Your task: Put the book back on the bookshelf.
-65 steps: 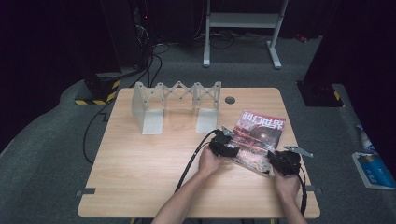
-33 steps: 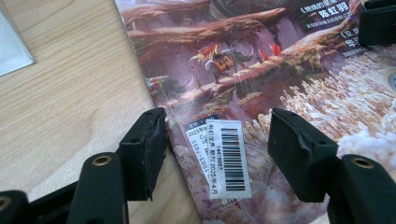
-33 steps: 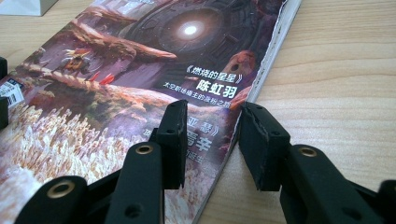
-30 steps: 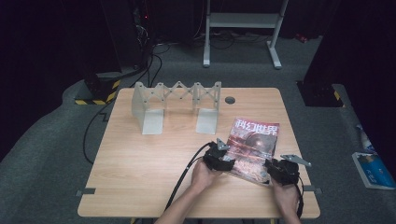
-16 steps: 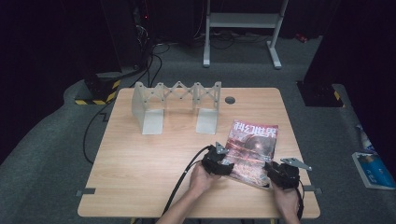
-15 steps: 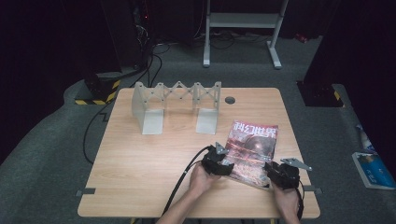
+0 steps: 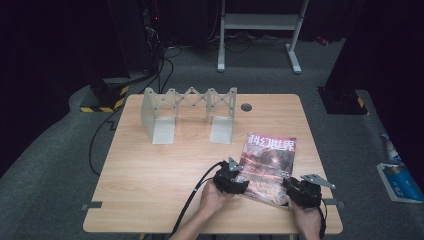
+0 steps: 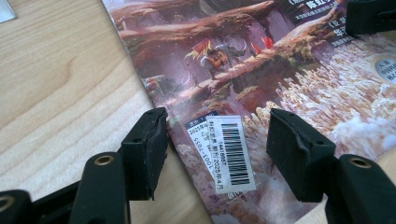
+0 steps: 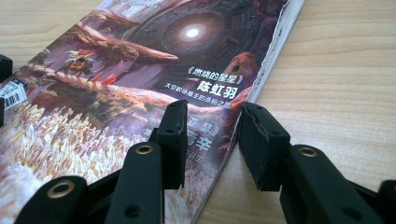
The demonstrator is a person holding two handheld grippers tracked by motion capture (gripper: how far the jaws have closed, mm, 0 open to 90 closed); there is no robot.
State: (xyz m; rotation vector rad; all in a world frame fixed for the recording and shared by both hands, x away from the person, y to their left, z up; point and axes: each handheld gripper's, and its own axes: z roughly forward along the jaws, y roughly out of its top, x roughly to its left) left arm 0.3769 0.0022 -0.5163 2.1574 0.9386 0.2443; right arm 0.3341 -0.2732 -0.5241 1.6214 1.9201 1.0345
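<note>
Left claw (image 8: 212, 140) stands open, jaws straddling the magazine's (image 8: 261, 74) near-left corner by the barcode sticker, no pinch on it that I can see. Right claw (image 9: 210, 135) is open too, jaws astride the spine at the near-right corner, not clamped. The magazine lies flat on the table (image 7: 165, 165), in front of the grey rack (image 7: 187, 112). To do this well, I'd say: slide a jaw under each edge first, then close evenly, keeping both corners level.

Your magazine (image 7: 268, 167) lies flat on the table (image 7: 150, 170), right of centre near your edge. Your left gripper (image 7: 235, 176) sits at its near-left corner, your right gripper (image 7: 294, 189) at its near-right corner. The folding rack (image 7: 187, 112) stands behind, to the left.
</note>
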